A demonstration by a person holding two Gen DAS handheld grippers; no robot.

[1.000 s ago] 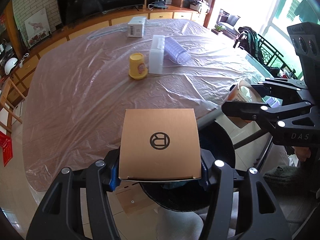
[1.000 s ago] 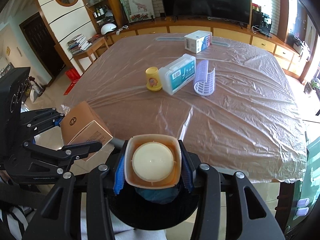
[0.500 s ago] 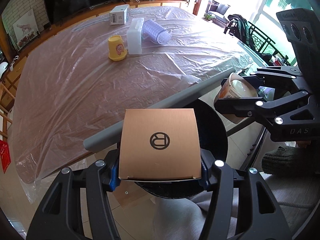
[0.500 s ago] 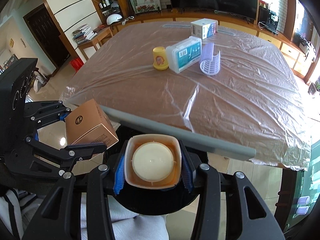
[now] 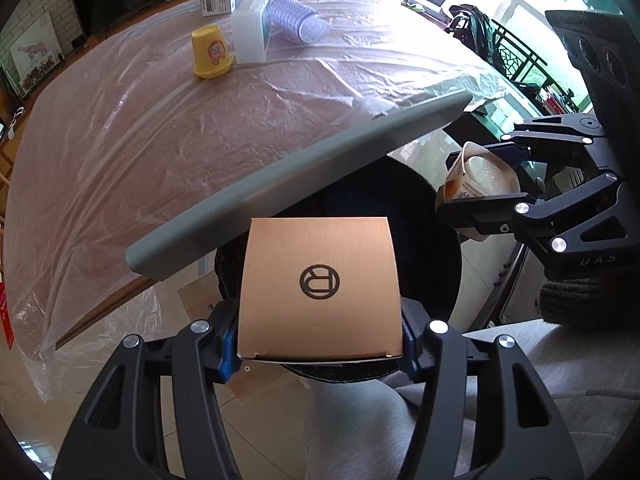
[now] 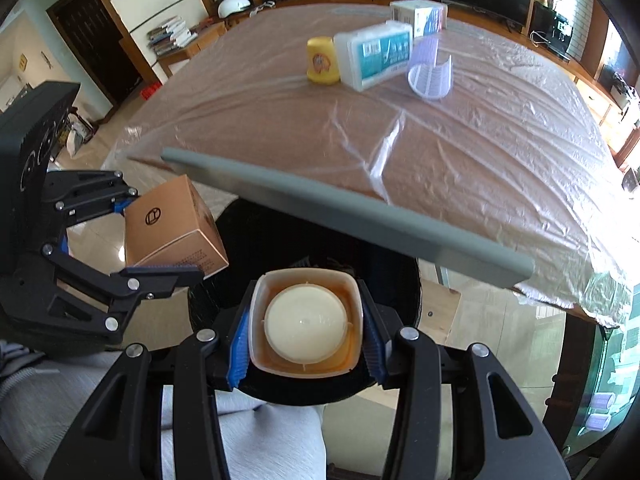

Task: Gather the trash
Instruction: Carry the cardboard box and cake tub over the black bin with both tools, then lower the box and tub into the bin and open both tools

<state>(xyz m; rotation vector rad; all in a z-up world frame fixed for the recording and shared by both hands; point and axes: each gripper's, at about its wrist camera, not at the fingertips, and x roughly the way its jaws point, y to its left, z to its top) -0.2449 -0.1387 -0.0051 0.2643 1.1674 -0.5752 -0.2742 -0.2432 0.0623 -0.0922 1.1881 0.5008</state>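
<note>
Left wrist view shows the left gripper (image 5: pixel 320 344) clamped on a brown cardboard box (image 5: pixel 320 288), its blue pads pressing the box's two sides. The box hangs directly over the dark mouth of the bin (image 5: pixel 436 240), whose grey lid (image 5: pixel 296 184) stands raised between the bin and the table (image 5: pixel 120 152). To the right of the bin, the right gripper (image 5: pixel 488 208) grips a small plastic cup (image 5: pixel 476 184) at the bin's rim.

Right wrist view confirms it: the right gripper (image 6: pixel 306 344) is closed on the cup (image 6: pixel 306 322), which sits over the bin (image 6: pixel 280 240), and the left gripper (image 6: pixel 156 236) carries the box (image 6: pixel 168 224) at the bin's left edge.

The step in hand appears to be the drop. Both pieces of trash are above the bin, so the next move likely calls for spreading the jaws, perhaps after nudging each item further inside the rim.

The box's logo face looks up at the left camera, and its long axis seems to run away from the gripper, down toward the bin. The cup lies with its bottom facing the right camera, so its axis points along the fingers.

Beyond the lid, a yellow cup (image 5: pixel 212 54) and other items remain on the table.
</note>
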